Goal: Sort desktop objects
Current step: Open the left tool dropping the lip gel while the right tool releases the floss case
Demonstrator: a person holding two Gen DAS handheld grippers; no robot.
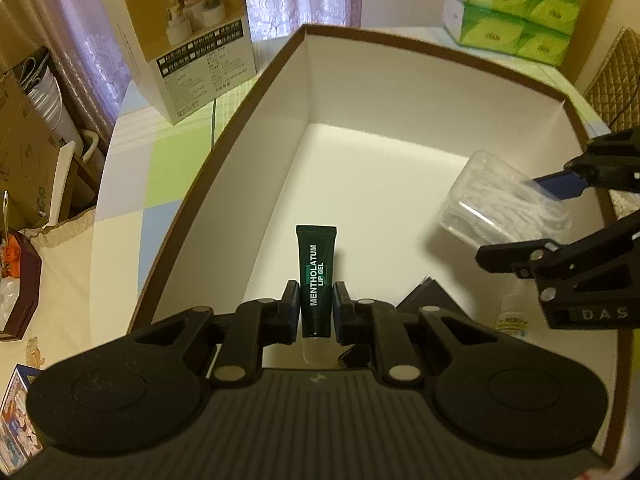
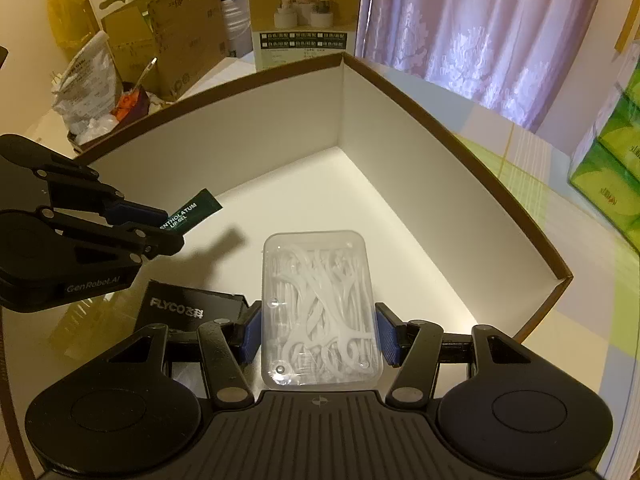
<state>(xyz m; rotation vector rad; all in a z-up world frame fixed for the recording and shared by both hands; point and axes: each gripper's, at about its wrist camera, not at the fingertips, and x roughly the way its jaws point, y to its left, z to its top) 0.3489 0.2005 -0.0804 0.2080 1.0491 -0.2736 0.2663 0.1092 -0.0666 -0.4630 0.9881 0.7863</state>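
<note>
My left gripper (image 1: pixel 317 306) is shut on a dark green lip gel tube (image 1: pixel 316 276), held above the floor of a big white box with a brown rim (image 1: pixel 224 136). My right gripper (image 2: pixel 320 334) is shut on a clear case of white floss picks (image 2: pixel 320 308), also over the box floor (image 2: pixel 360 208). In the left wrist view the right gripper (image 1: pixel 532 216) comes in from the right with the floss case (image 1: pixel 500 204). In the right wrist view the left gripper (image 2: pixel 168 228) stands at the left with the tube (image 2: pixel 192 210).
A black Flyco box (image 2: pixel 188 310) and a small dropper bottle (image 1: pixel 512 318) lie on the box floor near me. Outside stand a printed carton (image 1: pixel 180 40), green tissue packs (image 1: pixel 516 4) and cardboard clutter (image 2: pixel 160 40) on the pastel checked tablecloth (image 1: pixel 132 184).
</note>
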